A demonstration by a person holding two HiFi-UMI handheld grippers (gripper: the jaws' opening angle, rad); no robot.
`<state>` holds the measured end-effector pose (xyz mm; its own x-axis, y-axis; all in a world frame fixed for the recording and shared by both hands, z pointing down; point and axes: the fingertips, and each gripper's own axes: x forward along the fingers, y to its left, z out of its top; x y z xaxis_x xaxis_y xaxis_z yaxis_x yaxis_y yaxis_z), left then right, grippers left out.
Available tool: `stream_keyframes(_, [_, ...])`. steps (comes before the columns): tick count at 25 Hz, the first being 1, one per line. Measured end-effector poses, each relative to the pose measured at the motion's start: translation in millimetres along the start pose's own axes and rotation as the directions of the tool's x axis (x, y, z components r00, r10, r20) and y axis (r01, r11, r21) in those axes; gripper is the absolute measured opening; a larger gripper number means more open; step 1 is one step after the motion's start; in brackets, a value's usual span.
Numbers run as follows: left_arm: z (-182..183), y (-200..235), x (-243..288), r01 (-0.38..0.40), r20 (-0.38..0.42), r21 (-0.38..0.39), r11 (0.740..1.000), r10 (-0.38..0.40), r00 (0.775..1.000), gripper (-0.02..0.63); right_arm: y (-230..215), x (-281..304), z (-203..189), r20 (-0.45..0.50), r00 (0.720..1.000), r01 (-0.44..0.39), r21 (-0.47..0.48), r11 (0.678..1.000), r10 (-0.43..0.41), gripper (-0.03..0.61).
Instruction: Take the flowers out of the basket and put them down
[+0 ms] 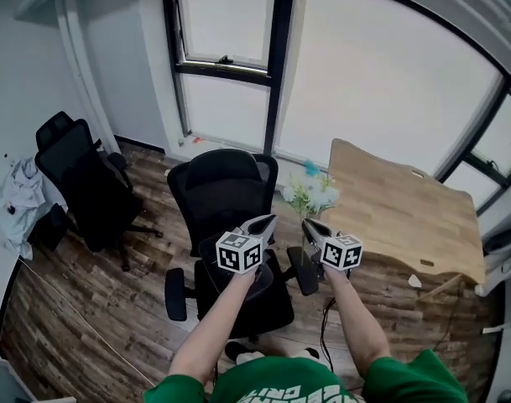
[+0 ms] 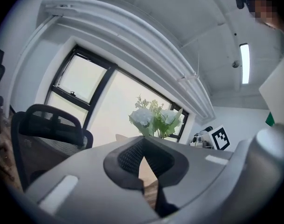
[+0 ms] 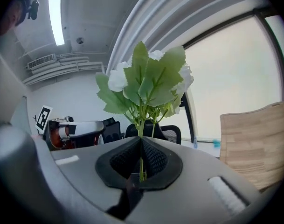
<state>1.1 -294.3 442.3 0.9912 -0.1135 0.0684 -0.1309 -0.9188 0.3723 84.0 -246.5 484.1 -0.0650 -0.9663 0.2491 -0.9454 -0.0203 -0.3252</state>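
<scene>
**Operator:** What has my right gripper [image 3: 141, 141] got?

**Spotter:** Your right jaws are clenched on the thin green stems [image 3: 141, 164] of the bunch of white flowers with broad green leaves [image 3: 146, 83]. The stems run straight up through the seam between the pads, and the blooms and leaves fan out just above the jaw tips.

**Operator:** And my left gripper [image 2: 142, 141]?

**Spotter:** Your left jaws are closed tip to tip with nothing between them. The only gap is a small wedge lower down, and pale wood shows through it. From that side the bunch [image 2: 155, 118] stands just beyond the tips, against the window.

**Operator:** Where does that put the flowers in the room?

**Spotter:** They are in the air. From your head camera you hold both grippers out in front of you, side by side and tilted upward, left [image 1: 268, 221] and right [image 1: 310, 225]. The bunch [image 1: 312, 193] rises from the right one. Directly below your arms is the black mesh-backed office chair [image 1: 226, 200]. The light wooden table top [image 1: 398, 217] lies just to your right, and the flowers sit near its left edge without touching it.

**Operator:** Anything further out?

**Spotter:** A second black chair [image 1: 75, 175] stands well off to your left on the dark plank floor [image 1: 87, 309]. The tall black-framed window [image 1: 272, 49] is ahead of you.
</scene>
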Motion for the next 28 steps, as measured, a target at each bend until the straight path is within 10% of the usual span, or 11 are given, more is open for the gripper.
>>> stream_keyframes(28, [-115,-361,261,0.371,-0.214,0.074,0.926,-0.349,0.912,0.019,-278,-396,-10,0.14,0.92,0.344,0.156,0.926,-0.366,0.008])
